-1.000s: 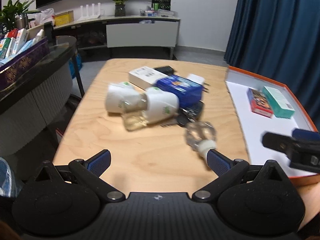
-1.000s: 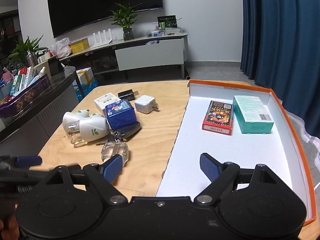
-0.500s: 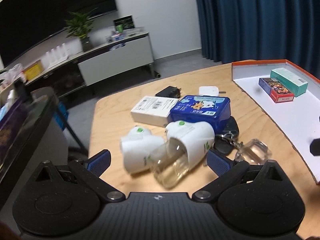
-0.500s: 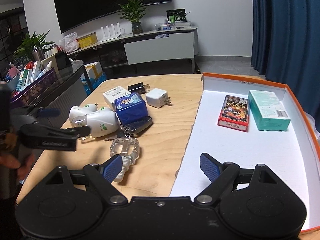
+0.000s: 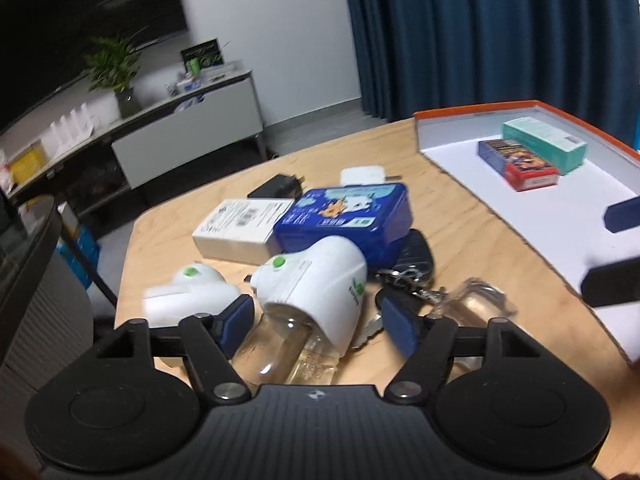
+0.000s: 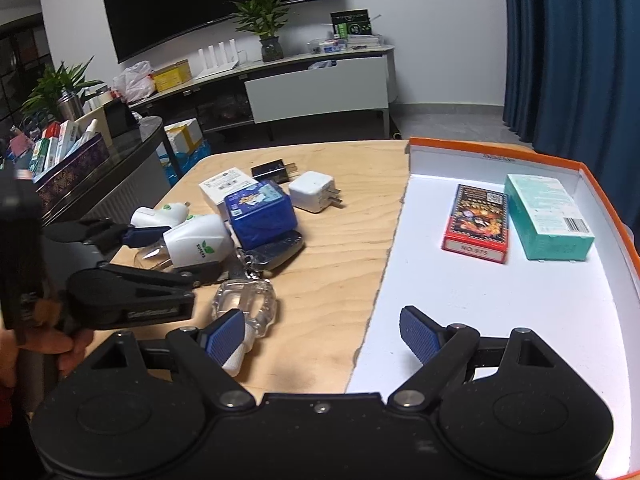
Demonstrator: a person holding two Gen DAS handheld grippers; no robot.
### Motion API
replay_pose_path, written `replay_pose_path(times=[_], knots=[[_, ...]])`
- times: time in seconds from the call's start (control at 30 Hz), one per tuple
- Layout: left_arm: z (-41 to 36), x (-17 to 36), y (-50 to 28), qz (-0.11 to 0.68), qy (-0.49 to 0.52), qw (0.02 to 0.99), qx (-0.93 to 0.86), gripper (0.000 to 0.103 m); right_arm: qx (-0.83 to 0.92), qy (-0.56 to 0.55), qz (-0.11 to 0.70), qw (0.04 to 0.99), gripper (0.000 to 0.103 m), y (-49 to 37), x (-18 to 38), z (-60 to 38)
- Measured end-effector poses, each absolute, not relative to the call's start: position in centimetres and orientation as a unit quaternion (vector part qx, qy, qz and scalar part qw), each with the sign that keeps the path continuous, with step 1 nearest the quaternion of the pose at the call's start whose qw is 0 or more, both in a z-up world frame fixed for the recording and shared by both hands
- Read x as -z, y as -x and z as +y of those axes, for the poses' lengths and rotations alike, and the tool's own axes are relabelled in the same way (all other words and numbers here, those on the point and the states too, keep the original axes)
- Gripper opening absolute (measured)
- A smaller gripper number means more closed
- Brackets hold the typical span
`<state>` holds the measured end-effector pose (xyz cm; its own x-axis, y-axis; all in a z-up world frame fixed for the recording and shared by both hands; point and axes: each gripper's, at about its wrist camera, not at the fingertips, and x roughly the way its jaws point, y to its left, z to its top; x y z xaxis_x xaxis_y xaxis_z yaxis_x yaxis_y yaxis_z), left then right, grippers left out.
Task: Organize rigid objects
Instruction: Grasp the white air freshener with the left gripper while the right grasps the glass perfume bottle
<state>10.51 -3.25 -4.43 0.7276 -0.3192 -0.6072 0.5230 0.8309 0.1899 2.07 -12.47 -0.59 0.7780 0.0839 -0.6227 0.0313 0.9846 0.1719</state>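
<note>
While its jaws close, left hand-held gripper (image 5: 318, 320) straddles white plug-in diffuser (image 5: 320, 280) lying on bench (image 5: 480, 240), pads not yet pressing; right hand-held gripper (image 6: 322, 336) apart, nothing between.

Matte black left gripper (image 5: 318, 322) and right gripper (image 6: 322, 334): ribbed blue pads (image 6: 226, 334) on angular black fingers, silver pivot screws behind them, two round discs further back, a ridged body with a small emblem.
</note>
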Motion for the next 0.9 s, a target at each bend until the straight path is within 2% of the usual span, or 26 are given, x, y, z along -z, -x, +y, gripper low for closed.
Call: replay_pose_path(times=[0.07,0.1,0.4,0.77,0.87,0.9], knots=[[-3.0,4.5,-10.8,0.288,-0.160,0.917,0.223,0.060,-0.020,-0.080,0.333,0.939,0.099,-2.2,0.6,-12.1],[-2.8,4.5,-10.8,0.293,-0.149,0.917,0.224,0.058,-0.023,-0.076,0.334,0.939,0.099,-2.3,0.6,-11.9],[-2.5,3.6,-8.1,0.301,-0.109,0.922,0.217,0.057,-0.046,-0.045,0.344,0.937,0.099,-3.0,1.3,-10.6],[-0.8,0.6,-4.5,0.255,-0.074,0.953,0.148,0.057,-0.082,-0.011,0.364,0.928,0.099,-6.6,2.3,-7.6],[-0.4,0.5,-4.4,0.254,-0.062,0.955,0.138,0.058,-0.065,0.004,0.368,0.927,0.092,-8.0,2.9,-6.5],[-0.3,0.5,-4.4,0.255,-0.059,0.956,0.134,0.058,-0.061,0.007,0.371,0.926,0.086,-8.5,3.2,-6.3]])
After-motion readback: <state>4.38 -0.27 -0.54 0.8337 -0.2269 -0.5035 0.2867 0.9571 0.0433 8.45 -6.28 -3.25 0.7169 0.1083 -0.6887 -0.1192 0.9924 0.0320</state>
